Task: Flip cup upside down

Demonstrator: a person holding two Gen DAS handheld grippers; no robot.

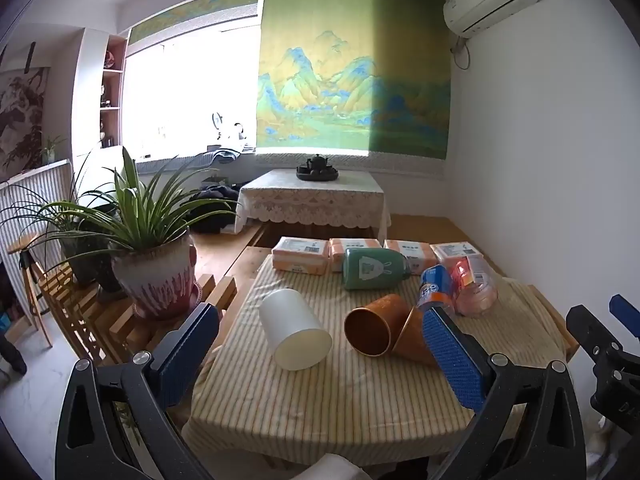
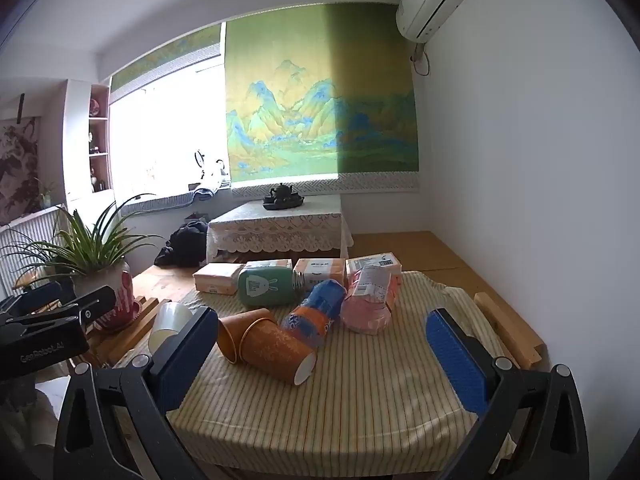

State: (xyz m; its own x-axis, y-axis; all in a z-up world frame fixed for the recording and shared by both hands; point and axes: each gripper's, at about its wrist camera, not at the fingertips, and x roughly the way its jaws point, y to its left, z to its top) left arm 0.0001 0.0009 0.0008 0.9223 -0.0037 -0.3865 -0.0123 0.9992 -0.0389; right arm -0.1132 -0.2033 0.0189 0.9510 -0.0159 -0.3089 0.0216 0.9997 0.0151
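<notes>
A white cup (image 1: 294, 330) lies on its side on the striped cloth, mouth toward me; in the right wrist view the white cup (image 2: 170, 322) shows partly behind my left finger. Two orange paper cups (image 1: 370, 330) lie on their sides, touching; the right wrist view shows the orange cups (image 2: 272, 342) near the cloth's middle. My left gripper (image 1: 320, 344) is open, above the near table edge, with the white cup and one orange cup between its fingers' lines. My right gripper (image 2: 322, 350) is open and holds nothing.
A green bottle (image 1: 374, 269), a blue-orange bottle (image 2: 316, 312) and a pink clear container (image 2: 370, 300) lie behind the cups. Tissue packs (image 1: 300, 258) line the far edge. A potted plant (image 1: 154, 264) stands left on a wooden rack. The right gripper's body (image 1: 608, 352) shows at right.
</notes>
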